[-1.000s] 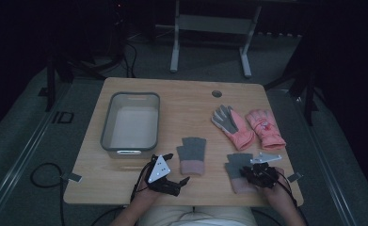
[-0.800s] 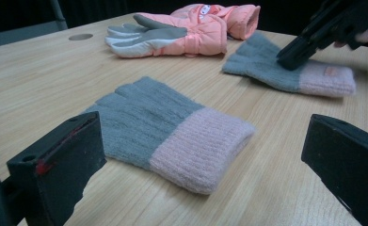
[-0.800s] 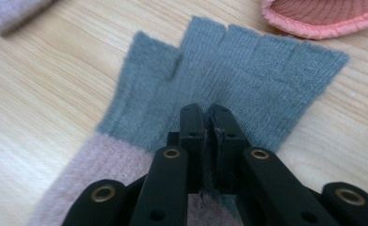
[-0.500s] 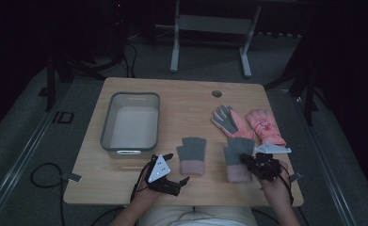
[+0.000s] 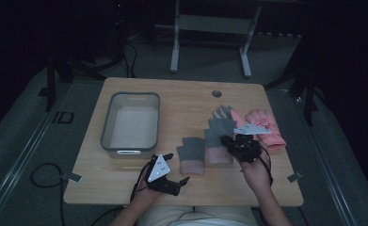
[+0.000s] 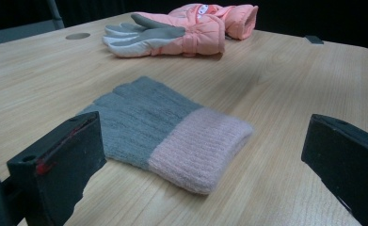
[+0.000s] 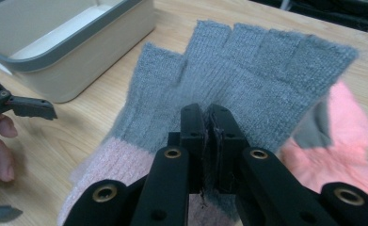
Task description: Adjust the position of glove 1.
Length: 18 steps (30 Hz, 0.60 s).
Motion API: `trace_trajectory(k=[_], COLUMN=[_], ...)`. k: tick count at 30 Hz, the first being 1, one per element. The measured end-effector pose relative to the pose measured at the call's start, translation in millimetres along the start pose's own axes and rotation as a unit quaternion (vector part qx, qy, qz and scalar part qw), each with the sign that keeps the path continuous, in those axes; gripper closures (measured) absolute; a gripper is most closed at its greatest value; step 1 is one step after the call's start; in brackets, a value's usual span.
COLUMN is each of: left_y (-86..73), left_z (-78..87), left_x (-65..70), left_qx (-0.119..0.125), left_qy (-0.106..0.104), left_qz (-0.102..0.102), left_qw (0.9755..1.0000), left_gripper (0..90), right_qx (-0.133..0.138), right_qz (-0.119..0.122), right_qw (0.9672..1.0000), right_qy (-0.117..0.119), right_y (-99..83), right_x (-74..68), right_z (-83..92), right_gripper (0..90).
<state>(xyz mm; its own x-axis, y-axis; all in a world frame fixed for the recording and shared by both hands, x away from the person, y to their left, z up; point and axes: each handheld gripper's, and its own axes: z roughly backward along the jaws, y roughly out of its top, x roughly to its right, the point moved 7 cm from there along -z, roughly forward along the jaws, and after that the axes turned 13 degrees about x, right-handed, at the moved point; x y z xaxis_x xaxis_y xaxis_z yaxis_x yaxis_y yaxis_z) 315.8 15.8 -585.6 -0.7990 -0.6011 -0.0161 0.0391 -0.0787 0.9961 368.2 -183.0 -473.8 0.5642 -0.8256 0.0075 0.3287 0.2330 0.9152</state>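
The right tool (image 5: 232,141), jaws just closed on the grey knit glove (image 7: 247,70), has lifted it off the surface (image 5: 181,99) toward the pink gloves (image 5: 261,125); the left tool (image 5: 172,174) stays wide.

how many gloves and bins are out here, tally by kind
grey knit gloves with pink cuffs: 2 (one flat on the table, one pinched in the right gripper)
pink padded gloves: 2
grey bin: 1
total: 5
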Motion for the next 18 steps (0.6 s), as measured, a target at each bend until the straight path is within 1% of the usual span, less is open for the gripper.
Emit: trace_trajectory(k=[1, 3, 6, 10, 13, 15, 16, 17, 18], left_y=[0.1, 0.0, 0.0, 0.0, 0.1, 0.2, 0.2, 0.2, 0.2], left_z=[0.0, 0.2, 0.4, 0.6, 0.6, 1.0, 1.1, 1.1, 1.1], left_x=[0.0, -0.3, -0.1, 0.0, 0.1, -0.2, -0.1, 0.0, 0.0], left_qx=[0.001, 0.0, 0.0, 0.0, 0.001, 0.002, 0.003, 0.003, 0.003], left_qy=[0.0, 0.0, 0.0, 0.0, -0.001, -0.001, -0.002, -0.002, -0.002], left_qz=[0.001, 0.001, -0.001, -0.004, -0.001, -0.001, -0.002, -0.002, -0.002], left_qw=[1.0, 1.0, 1.0, 1.0, 1.0, 1.0, 1.0, 1.0, 1.0], left_gripper=[0.0, 0.0, 0.0, 0.0, 0.0, 0.0, 0.0, 0.0, 0.0], right_qx=[-0.002, -0.005, -0.002, -0.009, -0.023, -0.034, -0.04, -0.048, -0.048], right_qz=[0.002, -0.007, -0.014, -0.029, -0.027, -0.03, -0.031, -0.027, -0.027], right_qw=[1.0, 0.9999, 0.9999, 0.9995, 0.9993, 0.9987, 0.9984, 0.9983, 0.9983], right_qy=[0.003, 0.011, 0.01, 0.01, 0.013, 0.02, 0.023, 0.022, 0.022], right_y=[-0.4, -0.7, 1.5, -0.3, -8.3, -15.9, -20.0, -25.1, -25.1], right_x=[-3.5, -9.8, -18.7, -32.2, -42.2, -47.6, -49.8, -51.2, -51.2], right_z=[-4.3, -12.4, -23.0, -36.7, -47.5, -55.2, -58.7, -62.9, -62.9], right_gripper=[85.2, 85.2, 85.2, 85.2, 85.2, 85.3, 85.2, 85.2, 85.2])
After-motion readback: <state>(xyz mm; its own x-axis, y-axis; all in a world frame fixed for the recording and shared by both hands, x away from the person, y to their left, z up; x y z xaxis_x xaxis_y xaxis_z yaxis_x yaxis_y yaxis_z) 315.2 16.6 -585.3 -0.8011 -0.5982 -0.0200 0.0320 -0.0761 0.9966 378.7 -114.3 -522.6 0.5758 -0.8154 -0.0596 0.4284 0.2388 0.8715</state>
